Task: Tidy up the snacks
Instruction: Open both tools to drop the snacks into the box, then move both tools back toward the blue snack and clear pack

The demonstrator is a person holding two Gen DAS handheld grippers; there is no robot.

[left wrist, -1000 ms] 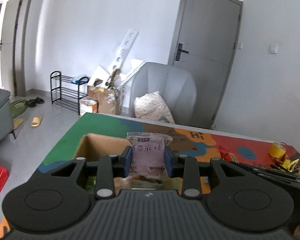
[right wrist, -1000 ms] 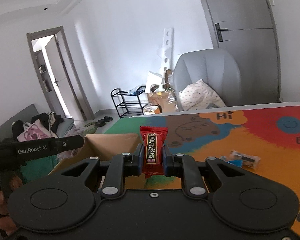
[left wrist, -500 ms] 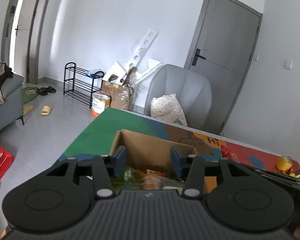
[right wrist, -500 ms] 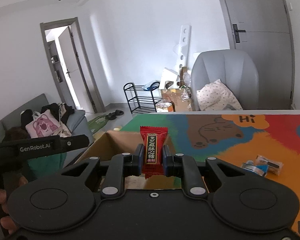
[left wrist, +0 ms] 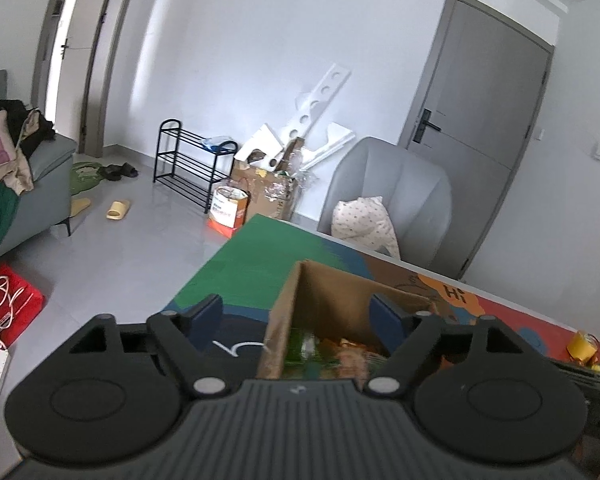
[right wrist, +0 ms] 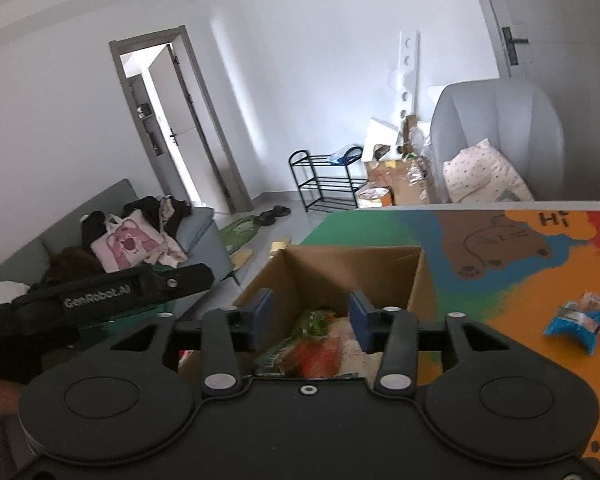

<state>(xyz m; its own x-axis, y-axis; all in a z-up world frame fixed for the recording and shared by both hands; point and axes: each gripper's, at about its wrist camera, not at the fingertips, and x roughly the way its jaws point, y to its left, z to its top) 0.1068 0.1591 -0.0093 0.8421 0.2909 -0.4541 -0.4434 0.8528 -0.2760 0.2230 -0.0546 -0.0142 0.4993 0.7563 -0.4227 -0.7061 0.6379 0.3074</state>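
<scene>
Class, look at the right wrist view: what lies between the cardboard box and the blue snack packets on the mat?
Nothing: between the box and the packets only bare mat shows in the right wrist view.

White walls, pale grey tiled floor (left wrist: 140, 248), daylight through an open doorway (right wrist: 168, 120). Left of the grey padded armchair (left wrist: 392, 196): white foam boards, cardboard clutter, a black wire shoe rack (left wrist: 188, 168). Right of it, a closed grey door (left wrist: 480, 128). Far left, a grey sofa (right wrist: 196, 236) heaped with clothes.

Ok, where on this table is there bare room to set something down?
Free: the green mat beyond the cardboard box, and the orange stretch between the box and the blue packets. Crowded: inside the box, piled with snacks.
</scene>
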